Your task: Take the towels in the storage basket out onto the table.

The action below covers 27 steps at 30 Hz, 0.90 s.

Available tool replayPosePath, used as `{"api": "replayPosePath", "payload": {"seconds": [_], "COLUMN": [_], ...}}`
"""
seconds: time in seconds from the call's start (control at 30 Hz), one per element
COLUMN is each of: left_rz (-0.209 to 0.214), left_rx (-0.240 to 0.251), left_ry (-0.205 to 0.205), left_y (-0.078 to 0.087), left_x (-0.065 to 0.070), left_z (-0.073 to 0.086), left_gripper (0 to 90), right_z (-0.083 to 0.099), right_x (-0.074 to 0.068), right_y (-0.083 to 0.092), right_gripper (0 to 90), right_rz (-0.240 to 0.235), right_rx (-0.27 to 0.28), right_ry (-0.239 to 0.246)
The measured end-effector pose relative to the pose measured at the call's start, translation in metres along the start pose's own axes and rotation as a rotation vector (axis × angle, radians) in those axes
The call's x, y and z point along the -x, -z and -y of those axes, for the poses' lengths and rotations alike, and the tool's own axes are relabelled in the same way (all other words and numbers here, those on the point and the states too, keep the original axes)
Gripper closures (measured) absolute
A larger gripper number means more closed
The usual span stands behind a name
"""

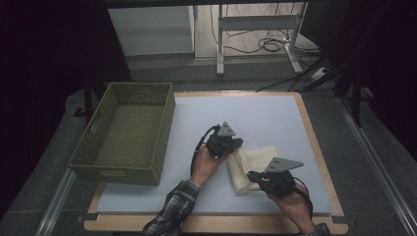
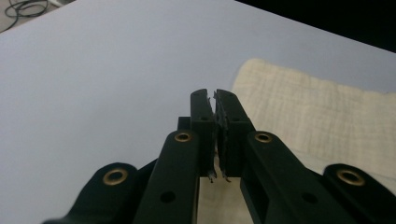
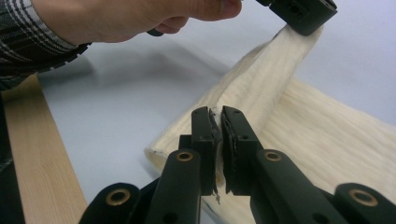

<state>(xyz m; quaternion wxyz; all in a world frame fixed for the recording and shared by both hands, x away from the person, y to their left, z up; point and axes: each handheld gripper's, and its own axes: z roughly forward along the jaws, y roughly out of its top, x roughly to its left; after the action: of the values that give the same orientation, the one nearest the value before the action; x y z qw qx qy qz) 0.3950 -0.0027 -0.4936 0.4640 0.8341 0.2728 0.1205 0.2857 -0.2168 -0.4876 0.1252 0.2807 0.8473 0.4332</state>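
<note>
A cream cloth (image 1: 256,158) lies partly folded on the pale blue mat (image 1: 255,113), right of centre. My left gripper (image 1: 237,147) is shut on the cloth's far-left edge. In the right gripper view, this left gripper (image 3: 303,18) lifts that edge into a raised ridge of cloth (image 3: 280,79). My right gripper (image 1: 252,175) is shut on the near end of the same fold, and its jaws (image 3: 217,112) stand together over the fabric. In the left gripper view, the left gripper (image 2: 214,93) has its jaws pressed together, with flat cloth (image 2: 322,112) spread to the right.
A green woven basket (image 1: 118,173) stands at the table's left side and looks empty. A wooden border (image 1: 211,223) runs along the table's near edge (image 3: 37,154). A plaid sleeve (image 1: 172,209) comes in from the bottom. Desk legs and cables lie beyond the table.
</note>
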Motion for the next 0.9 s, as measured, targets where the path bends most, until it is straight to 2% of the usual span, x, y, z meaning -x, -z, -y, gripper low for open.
{"api": "replayPosePath", "payload": {"seconds": [0.33,0.57,0.73,0.77,0.9], "left_rz": [0.029,0.046,0.055,0.056,0.051], "left_rx": [-0.015,-0.017,-0.043,-0.044,-0.073], "left_ry": [-0.052,-0.065,-0.088,-0.080,-0.093], "left_y": [-0.031,-0.050,-0.062,-0.065,-0.073], "left_x": [0.015,0.025,0.028,0.029,0.031], "left_z": [-0.021,-0.033,-0.038,-0.039,-0.039], "left_gripper": [86.7,86.7,86.5,86.5,86.5], "right_z": [0.018,0.027,0.034,0.036,0.042], "right_x": [0.017,0.026,0.032,0.034,0.038], "right_y": [0.021,0.032,0.039,0.039,0.038], "right_gripper": [84.1,84.1,84.1,84.1,84.0], "right_rz": [0.053,0.085,0.111,0.116,0.126], "right_rx": [0.006,0.006,0.004,0.001,-0.021], "right_ry": [-0.051,-0.072,-0.093,-0.097,-0.113]}}
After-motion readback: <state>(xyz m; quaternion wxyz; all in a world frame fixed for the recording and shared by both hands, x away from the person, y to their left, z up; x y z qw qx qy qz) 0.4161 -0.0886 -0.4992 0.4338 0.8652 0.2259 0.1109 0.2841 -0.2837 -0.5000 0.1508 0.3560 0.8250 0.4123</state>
